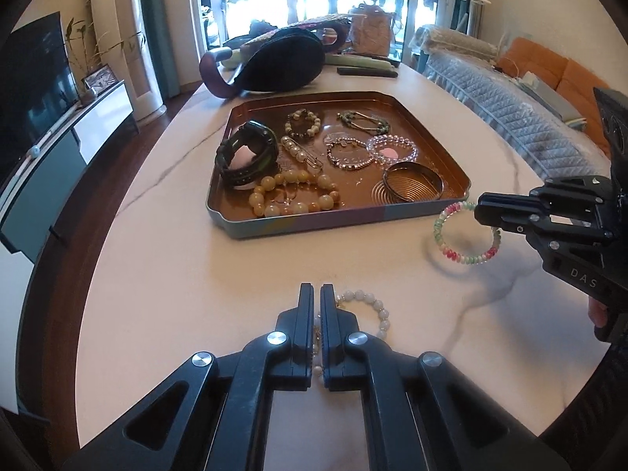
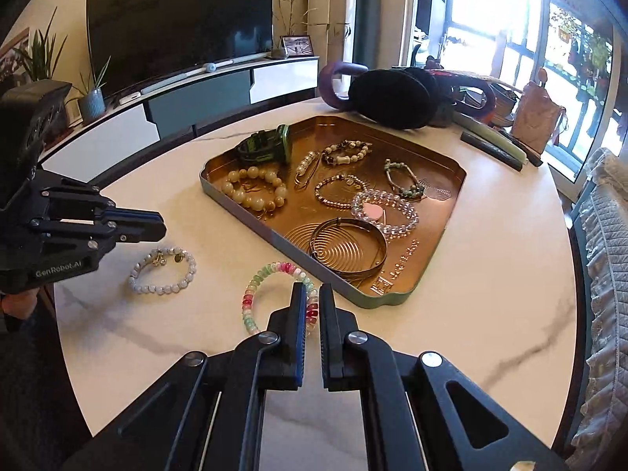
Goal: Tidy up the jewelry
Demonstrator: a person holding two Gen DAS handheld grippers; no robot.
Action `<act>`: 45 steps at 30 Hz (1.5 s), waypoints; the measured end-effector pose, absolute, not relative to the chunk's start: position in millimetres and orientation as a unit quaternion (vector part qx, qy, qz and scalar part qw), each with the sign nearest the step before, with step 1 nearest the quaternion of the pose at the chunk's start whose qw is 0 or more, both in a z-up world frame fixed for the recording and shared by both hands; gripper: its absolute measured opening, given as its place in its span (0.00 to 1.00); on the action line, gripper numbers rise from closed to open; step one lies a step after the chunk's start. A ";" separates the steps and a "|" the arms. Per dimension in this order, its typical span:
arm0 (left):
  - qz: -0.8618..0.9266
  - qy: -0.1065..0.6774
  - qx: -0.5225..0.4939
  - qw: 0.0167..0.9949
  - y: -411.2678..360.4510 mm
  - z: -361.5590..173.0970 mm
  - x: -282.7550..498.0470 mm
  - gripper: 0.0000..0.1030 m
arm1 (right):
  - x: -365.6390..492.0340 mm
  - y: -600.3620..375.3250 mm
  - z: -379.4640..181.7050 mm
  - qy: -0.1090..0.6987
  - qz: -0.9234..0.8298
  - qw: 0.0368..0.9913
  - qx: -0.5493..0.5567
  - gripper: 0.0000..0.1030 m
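A copper tray [image 1: 412,212] [image 2: 251,218] on the white marble table holds several bracelets, a dark watch [image 1: 245,153] and a gold bangle [image 2: 347,249]. My right gripper [image 2: 313,298] [image 1: 481,212] is shut on a pink, green and white bead bracelet [image 2: 259,286] [image 1: 447,247], held just above the table near the tray's front corner. My left gripper [image 1: 317,294] [image 2: 159,225] has its jaws nearly closed, just above a pale white bead bracelet [image 1: 373,306] [image 2: 163,272] that lies on the table; I cannot tell if it pinches it.
A black pouch with a purple strap [image 1: 274,62] [image 2: 388,94] and a dark flat case [image 1: 367,72] lie beyond the tray. A TV and cabinet [image 2: 176,31] stand past the table's edge. A covered sofa [image 1: 510,110] is to the right.
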State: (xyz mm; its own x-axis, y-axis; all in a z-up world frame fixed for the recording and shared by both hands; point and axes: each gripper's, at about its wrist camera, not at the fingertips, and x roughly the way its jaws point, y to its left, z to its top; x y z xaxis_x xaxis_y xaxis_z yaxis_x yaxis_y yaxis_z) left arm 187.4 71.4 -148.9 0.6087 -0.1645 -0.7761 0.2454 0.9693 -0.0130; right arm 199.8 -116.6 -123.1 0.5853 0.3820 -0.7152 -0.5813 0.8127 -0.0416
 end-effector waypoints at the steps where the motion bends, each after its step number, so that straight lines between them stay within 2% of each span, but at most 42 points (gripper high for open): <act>1: -0.113 0.428 0.047 0.896 71.6 -148.4 186.9 0.03 | 199.8 -117.9 -122.3 0.364 0.272 0.881 -0.134 0.05; 3: -0.121 0.432 0.046 0.892 71.3 -148.3 185.0 0.04 | 199.2 -119.3 -121.1 0.365 0.272 0.881 -0.127 0.05; 6: -0.102 0.441 0.057 0.890 70.2 -151.4 182.1 0.11 | 196.2 -117.6 -120.7 0.368 0.275 0.879 -0.127 0.05; 8: -0.093 0.443 0.063 0.890 72.2 -152.9 179.5 0.21 | 194.7 -113.6 -124.5 0.374 0.279 0.874 -0.133 0.05; 10: -0.091 0.446 0.061 0.888 76.7 -155.3 178.2 0.44 | 193.4 -110.1 -129.1 0.380 0.280 0.870 -0.141 0.05; 12: -0.086 0.450 0.063 0.886 79.3 -158.4 178.7 0.49 | 192.3 -108.4 -133.5 0.384 0.281 0.867 -0.146 0.05; 20: -0.094 0.464 0.069 0.878 79.0 -170.9 185.3 0.48 | 202.2 -110.6 -143.7 0.399 0.279 0.863 -0.134 0.05; 21: -0.099 0.463 0.068 0.878 78.0 -171.6 185.6 0.44 | 203.7 -110.3 -144.9 0.401 0.278 0.863 -0.133 0.06; 24: -0.137 0.465 0.061 0.872 72.6 -171.5 186.1 0.15 | 209.1 -107.3 -152.1 0.412 0.280 0.856 -0.134 0.08; 27: -0.143 0.455 0.099 0.874 60.2 -170.9 182.7 0.06 | 209.8 -105.2 -153.0 0.406 0.280 0.858 -0.140 0.16; 28: -0.146 0.453 0.102 0.873 57.8 -170.6 182.8 0.06 | 210.1 -104.4 -153.2 0.406 0.283 0.857 -0.140 0.19; 31: -0.150 0.453 0.098 0.873 55.4 -169.8 184.1 0.05 | 210.5 -99.6 -154.0 0.404 0.288 0.855 -0.149 0.19; 32: -0.151 0.452 0.097 0.874 55.1 -169.1 183.6 0.05 | 210.7 -97.9 -153.7 0.404 0.289 0.854 -0.154 0.15; 33: -0.155 0.449 0.098 0.874 52.7 -167.6 181.9 0.05 | 210.7 -95.9 -153.4 0.404 0.289 0.853 -0.158 0.05; 45: -0.148 0.388 0.091 0.905 52.5 -135.9 168.5 0.05 | 199.7 -99.3 -130.7 0.376 0.283 0.872 -0.138 0.05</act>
State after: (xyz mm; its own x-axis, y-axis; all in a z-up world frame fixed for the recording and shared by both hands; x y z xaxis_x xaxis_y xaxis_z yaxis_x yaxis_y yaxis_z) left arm 168.5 52.5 -135.9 0.6550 -0.1978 -0.7293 0.3387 0.9396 0.0493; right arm 199.7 -99.3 -130.7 0.5579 0.3887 -0.7333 -0.5964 0.8022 -0.0285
